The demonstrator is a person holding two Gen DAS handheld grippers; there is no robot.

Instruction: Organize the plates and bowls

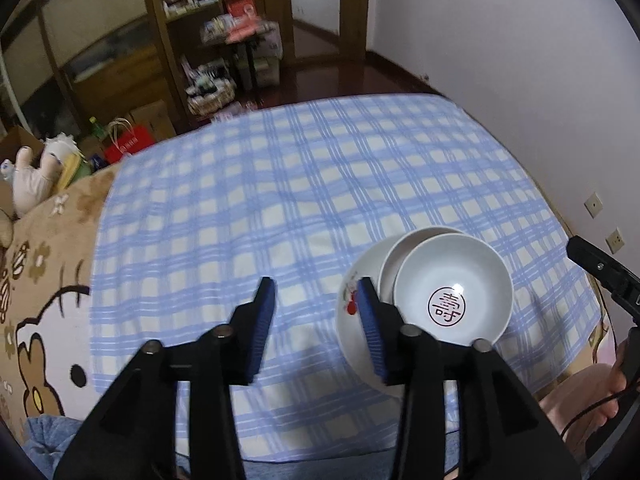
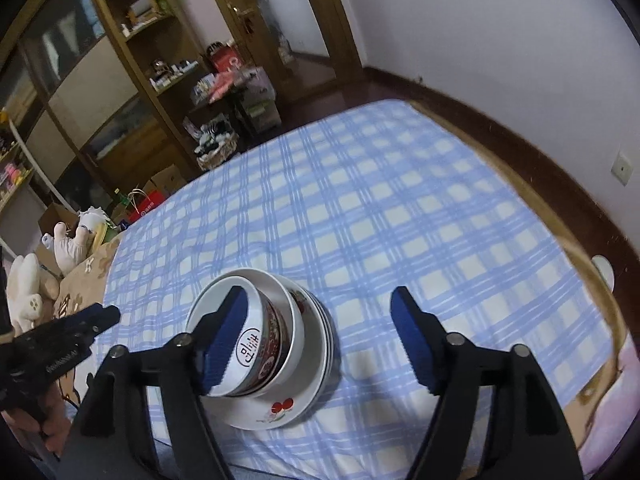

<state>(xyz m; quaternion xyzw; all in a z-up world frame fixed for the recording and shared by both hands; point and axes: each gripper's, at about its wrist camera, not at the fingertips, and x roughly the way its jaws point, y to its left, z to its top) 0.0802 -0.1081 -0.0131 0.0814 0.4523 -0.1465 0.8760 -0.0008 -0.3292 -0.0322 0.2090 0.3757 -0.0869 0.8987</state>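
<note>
A stack of dishes stands on the blue plaid cloth [image 1: 280, 200] near its front edge. On top is a white bowl [image 1: 452, 288] with a red seal mark inside, nested in a second bowl, over plates [image 1: 347, 312] with a cherry print. My left gripper [image 1: 316, 292] is open just left of the stack, with only cloth between its fingers. In the right wrist view the bowl [image 2: 264, 344] and plates [image 2: 280, 412] sit under my right gripper [image 2: 318, 300]. It is wide open, its left finger [image 2: 224, 336] in front of the bowl, no pad pressing on anything.
A cartoon-print blanket [image 1: 44, 280] and plush toys [image 2: 76, 240] lie left of the cloth. Wooden shelves [image 2: 132, 60] and boxes stand beyond the bed's far end. A white wall [image 1: 520, 60] runs along the right side. A person's hand [image 1: 592, 400] shows at the right edge.
</note>
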